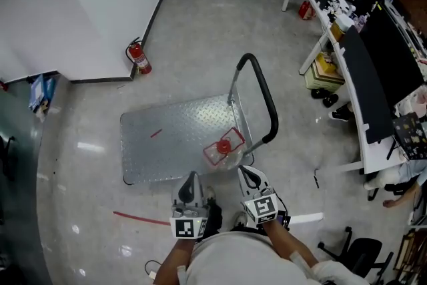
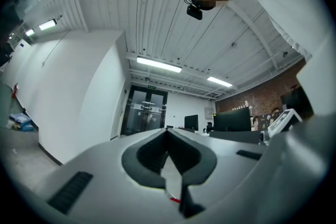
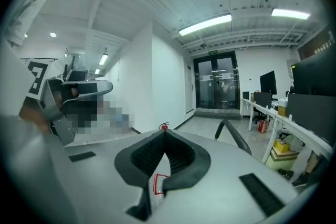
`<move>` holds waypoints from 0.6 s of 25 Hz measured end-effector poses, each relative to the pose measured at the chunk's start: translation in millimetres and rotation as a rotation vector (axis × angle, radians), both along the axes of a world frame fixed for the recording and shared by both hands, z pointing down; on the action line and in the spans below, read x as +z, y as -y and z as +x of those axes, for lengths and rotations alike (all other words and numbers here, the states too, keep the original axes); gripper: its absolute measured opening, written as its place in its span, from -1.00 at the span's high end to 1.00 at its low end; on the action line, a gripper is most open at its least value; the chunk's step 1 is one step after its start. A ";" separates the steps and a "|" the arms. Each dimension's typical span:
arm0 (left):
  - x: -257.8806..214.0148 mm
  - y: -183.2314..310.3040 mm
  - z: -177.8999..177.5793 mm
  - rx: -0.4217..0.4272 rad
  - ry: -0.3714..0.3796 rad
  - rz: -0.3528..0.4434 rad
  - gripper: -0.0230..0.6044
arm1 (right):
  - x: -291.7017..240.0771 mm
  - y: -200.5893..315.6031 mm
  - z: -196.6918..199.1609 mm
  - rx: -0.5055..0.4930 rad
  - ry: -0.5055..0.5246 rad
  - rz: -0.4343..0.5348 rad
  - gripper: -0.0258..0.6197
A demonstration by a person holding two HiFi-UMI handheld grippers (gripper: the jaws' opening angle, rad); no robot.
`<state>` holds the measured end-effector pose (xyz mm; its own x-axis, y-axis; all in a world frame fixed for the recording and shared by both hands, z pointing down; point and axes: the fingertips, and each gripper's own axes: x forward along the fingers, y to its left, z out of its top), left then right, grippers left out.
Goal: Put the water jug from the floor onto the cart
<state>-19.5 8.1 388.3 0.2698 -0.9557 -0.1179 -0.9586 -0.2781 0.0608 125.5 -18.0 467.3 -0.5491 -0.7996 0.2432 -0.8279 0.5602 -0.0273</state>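
Water jug (image 1: pixel 223 147): clear body, red cap. It is standing on the cart (image 1: pixel 167 137) with its cap pointing up, on the deck corner next to the handle (image 1: pixel 263 93), on the side nearest the person. The diamond-plate deck is carrying nothing else apart from a short red mark near its middle.

Right gripper (image 1: pixel 248 175): it is hovering off the cart's near edge, just beside the jug corner. Its own view shows the jaws (image 3: pixel 165 131) pressed together at the tips with nothing caught between them. A patch of the jug's red trim is showing below, through the gap behind the tips, and the curved cart handle is rising just past the jaws on the right.

Left gripper (image 1: pixel 191 177): it is also hanging off the cart's near edge, further from the handle than the right one. Its jaws are meeting at the tips (image 2: pixel 168 131) and are gripping nothing.

A thin red strip (image 1: pixel 140 218) is lying on the floor (image 1: pixel 200 30) off the cart's near side. A red fire extinguisher (image 1: pixel 139 58) is standing against the wall corner beyond the cart's far end. Desks (image 1: pixel 360 70) with dark monitors are lining up well apart from the cart, on its handle side. Glass doors (image 3: pixel 216 81) are showing well beyond the cart.
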 end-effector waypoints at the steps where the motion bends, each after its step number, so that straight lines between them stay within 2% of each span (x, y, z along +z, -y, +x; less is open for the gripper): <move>1: -0.8 -4.6 2.3 -0.002 -0.001 0.003 0.92 | -3.8 -4.0 1.0 -0.002 0.005 0.010 0.88; 8: -10.2 -24.3 8.4 -0.014 0.004 0.024 0.92 | -35.3 -23.8 2.6 -0.022 0.028 0.100 0.88; 15: -15.1 -34.9 10.9 -0.023 0.009 0.032 0.92 | -52.7 -35.9 9.6 -0.025 0.059 0.140 0.88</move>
<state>-8.5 42.9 373.2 0.2490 -0.9574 -0.1459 -0.9652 -0.2577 0.0434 135.0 17.9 414.5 -0.5793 -0.8093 0.0972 -0.8129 0.5824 0.0043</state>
